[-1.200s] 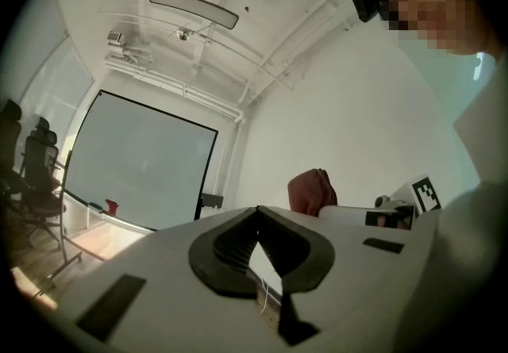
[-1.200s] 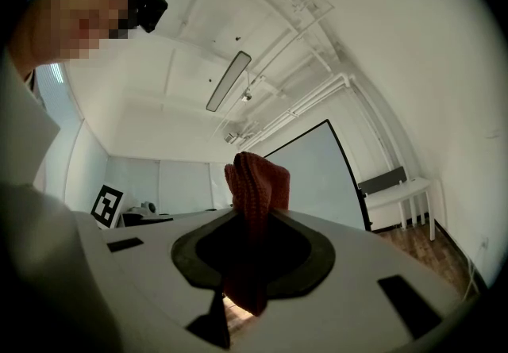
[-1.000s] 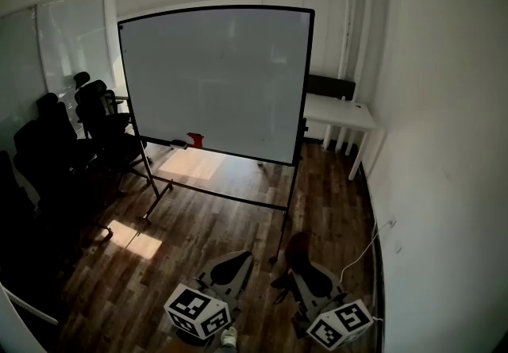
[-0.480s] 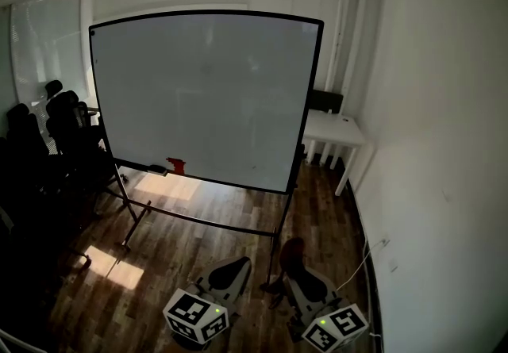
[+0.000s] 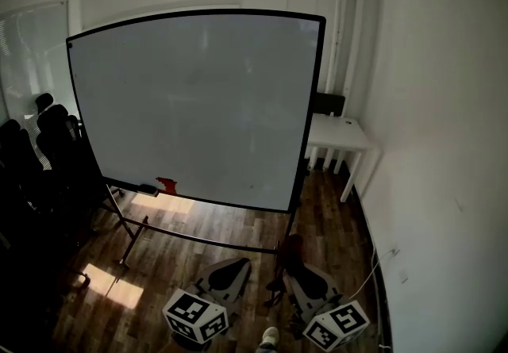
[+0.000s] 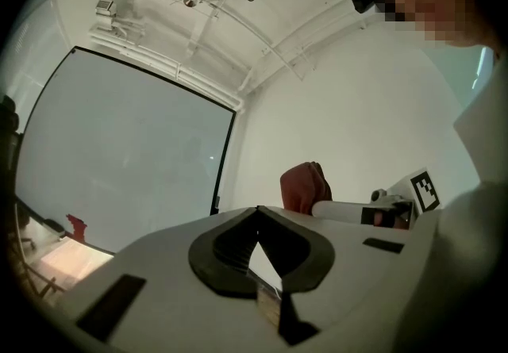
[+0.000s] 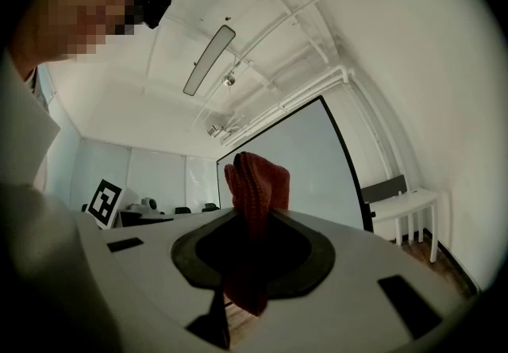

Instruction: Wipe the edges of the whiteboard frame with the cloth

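The whiteboard (image 5: 198, 105) stands on a wheeled stand, and its black frame (image 5: 316, 113) runs round all edges. My right gripper (image 5: 295, 262) is low in the head view, below the board's lower right corner, shut on a dark red cloth (image 5: 293, 248). In the right gripper view the cloth (image 7: 255, 185) sticks up between the jaws, with the whiteboard (image 7: 298, 177) behind it. My left gripper (image 5: 236, 264) is beside it, shut and empty. The left gripper view shows its jaws (image 6: 255, 215) meeting at the tips, the whiteboard (image 6: 119, 153) and the cloth (image 6: 305, 187).
A small red object (image 5: 167, 185) and a dark eraser (image 5: 148, 189) lie on the board's tray. Black office chairs (image 5: 44, 145) crowd the left. A white table (image 5: 337, 133) stands behind the board's right edge. The white wall (image 5: 444, 145) is close on the right, with a cable (image 5: 371, 276) along it.
The head view has drawn nearer to the whiteboard, which now looks larger and sits further left. Both grippers stay low, the right one still holding the cloth.
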`<action>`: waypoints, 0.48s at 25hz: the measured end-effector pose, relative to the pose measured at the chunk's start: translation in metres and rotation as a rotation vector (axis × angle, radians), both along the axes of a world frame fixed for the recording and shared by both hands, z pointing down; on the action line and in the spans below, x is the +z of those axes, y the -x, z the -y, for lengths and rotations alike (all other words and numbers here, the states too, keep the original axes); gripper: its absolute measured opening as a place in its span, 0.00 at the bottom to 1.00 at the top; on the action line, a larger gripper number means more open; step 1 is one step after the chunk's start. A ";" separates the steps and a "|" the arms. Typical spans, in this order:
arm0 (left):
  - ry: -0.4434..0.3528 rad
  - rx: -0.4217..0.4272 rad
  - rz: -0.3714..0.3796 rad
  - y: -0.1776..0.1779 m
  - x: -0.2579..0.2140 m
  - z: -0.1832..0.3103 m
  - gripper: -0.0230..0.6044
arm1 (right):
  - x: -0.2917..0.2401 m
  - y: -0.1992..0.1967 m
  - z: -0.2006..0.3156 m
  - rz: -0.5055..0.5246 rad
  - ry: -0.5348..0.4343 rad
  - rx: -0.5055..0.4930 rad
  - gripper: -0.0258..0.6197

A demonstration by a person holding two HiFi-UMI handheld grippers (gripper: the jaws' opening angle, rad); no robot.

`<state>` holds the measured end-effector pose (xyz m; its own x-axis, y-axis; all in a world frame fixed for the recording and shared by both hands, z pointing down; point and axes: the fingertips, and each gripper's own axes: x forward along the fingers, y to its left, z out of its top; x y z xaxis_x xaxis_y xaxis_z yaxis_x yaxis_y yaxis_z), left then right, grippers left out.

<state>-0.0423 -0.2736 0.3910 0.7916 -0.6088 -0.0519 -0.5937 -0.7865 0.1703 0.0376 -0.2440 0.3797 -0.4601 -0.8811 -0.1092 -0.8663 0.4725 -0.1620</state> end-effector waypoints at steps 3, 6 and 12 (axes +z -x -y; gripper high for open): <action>-0.010 -0.013 0.012 -0.024 0.000 0.055 0.05 | 0.002 -0.022 0.056 -0.004 -0.007 -0.010 0.15; -0.010 -0.024 0.020 -0.051 -0.003 0.108 0.05 | -0.001 -0.045 0.112 0.000 -0.006 -0.031 0.15; 0.000 -0.059 0.025 -0.095 -0.011 0.198 0.05 | -0.007 -0.084 0.205 -0.062 -0.019 -0.095 0.15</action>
<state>0.0527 -0.4716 0.3804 0.7553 -0.6546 -0.0323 -0.6432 -0.7498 0.1551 0.1217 -0.4491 0.3730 -0.5479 -0.8312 -0.0942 -0.8255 0.5554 -0.1003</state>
